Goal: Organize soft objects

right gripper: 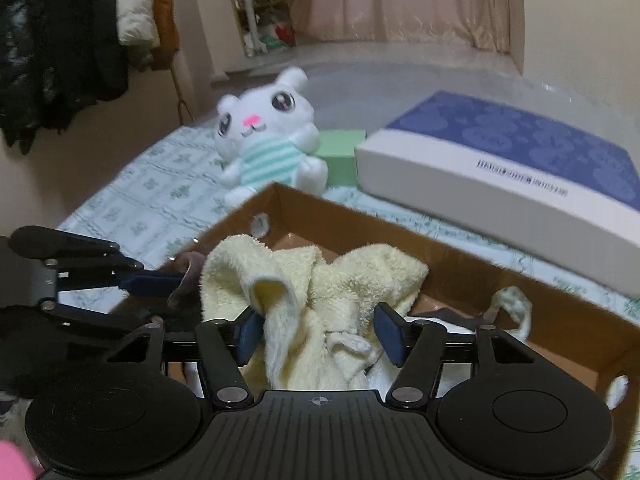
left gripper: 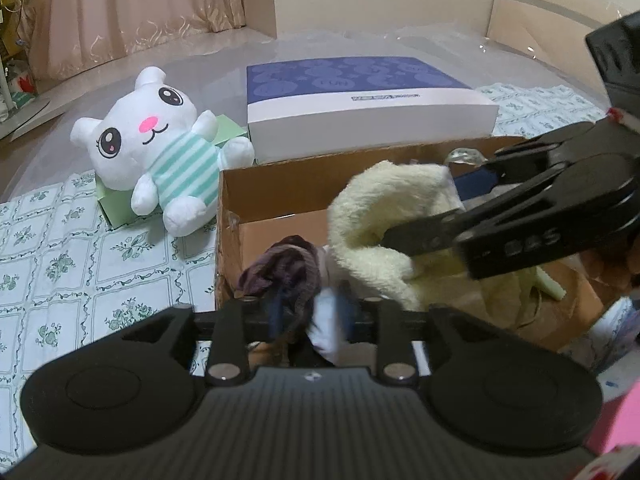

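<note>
Towel and socks being dropped into the cardboard box

The right gripper [right gripper: 320,330] is spread open around the cream towel [right gripper: 316,300], pads clear of it, while the left gripper [left gripper: 308,312] is only partly parted, dark-and-white socks [left gripper: 288,268] bunched between its pads — whether they're pinched can't be told. Both bundles are over the cardboard box [left gripper: 280,176]. Jaws should probably be eased fully apart and lifted straight up so nothing gets dragged out. The plush cat [left gripper: 156,152] is left outside on a green box [left gripper: 116,208]. Print on the blue-lidded box [left gripper: 360,96] is too blurred to be read — "BAS" is made out on a finger.
</note>
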